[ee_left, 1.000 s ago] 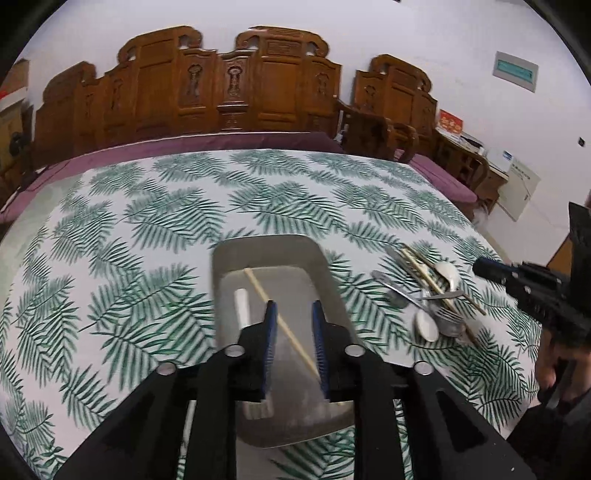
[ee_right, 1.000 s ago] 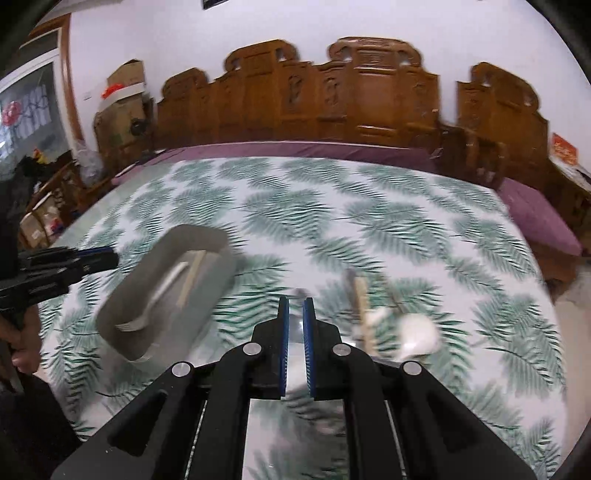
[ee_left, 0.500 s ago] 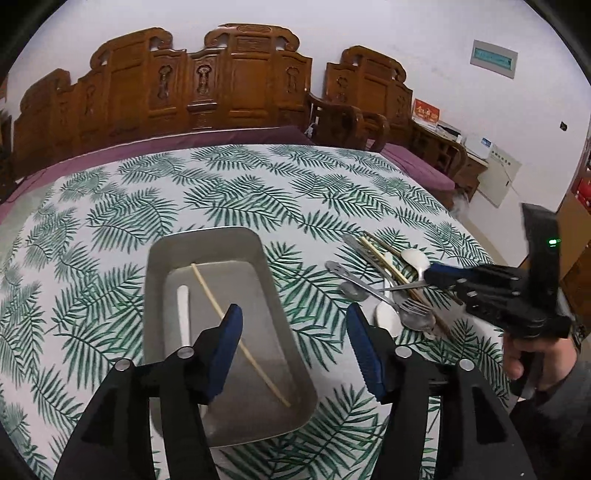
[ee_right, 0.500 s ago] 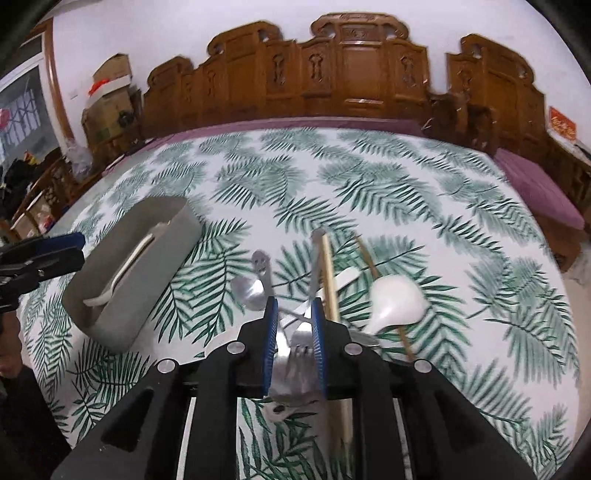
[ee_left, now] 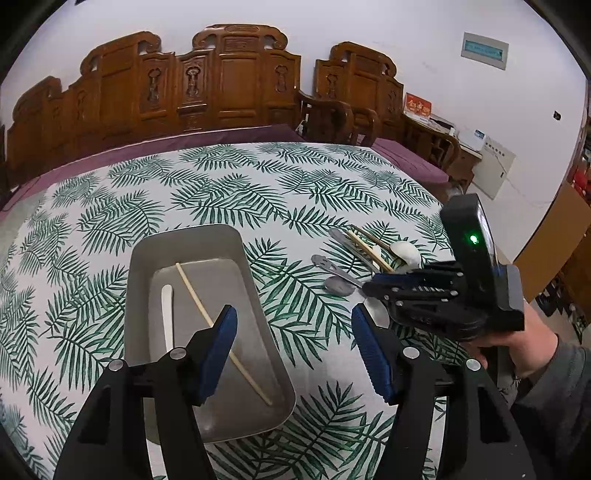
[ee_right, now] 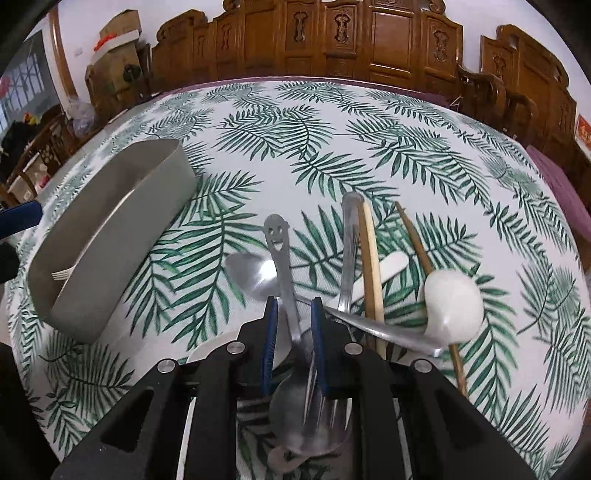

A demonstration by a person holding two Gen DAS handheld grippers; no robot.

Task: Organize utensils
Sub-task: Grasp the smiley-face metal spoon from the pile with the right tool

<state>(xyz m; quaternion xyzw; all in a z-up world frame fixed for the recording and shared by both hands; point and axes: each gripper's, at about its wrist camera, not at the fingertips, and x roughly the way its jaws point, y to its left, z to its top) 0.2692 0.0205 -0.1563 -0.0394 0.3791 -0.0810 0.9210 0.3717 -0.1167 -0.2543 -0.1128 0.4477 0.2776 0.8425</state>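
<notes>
A grey tray [ee_left: 184, 240] on the palm-print tablecloth holds a chopstick [ee_left: 207, 317] and a white plastic fork [ee_left: 167, 314]. My left gripper [ee_left: 293, 347] is wide open and empty just above the tray's near right corner. A pile of utensils lies right of the tray: a smiley-handled metal spoon [ee_right: 280, 254], another metal spoon [ee_right: 251, 269], a metal handle [ee_right: 349, 251], chopsticks [ee_right: 371, 266] and a white soup spoon [ee_right: 452, 306]. My right gripper [ee_right: 293, 314] is slightly open, its fingers on either side of the smiley spoon's handle. The tray also shows in the right wrist view [ee_right: 122, 243].
Carved wooden chairs [ee_left: 229, 81] line the far side of the table. The right gripper and the hand holding it [ee_left: 461, 291] sit low over the utensil pile. A cardboard box [ee_right: 114, 33] stands at the back left.
My left gripper opened wide and shifted right of the tray. My right gripper came down onto the utensil pile and opened slightly around the smiley spoon's handle.
</notes>
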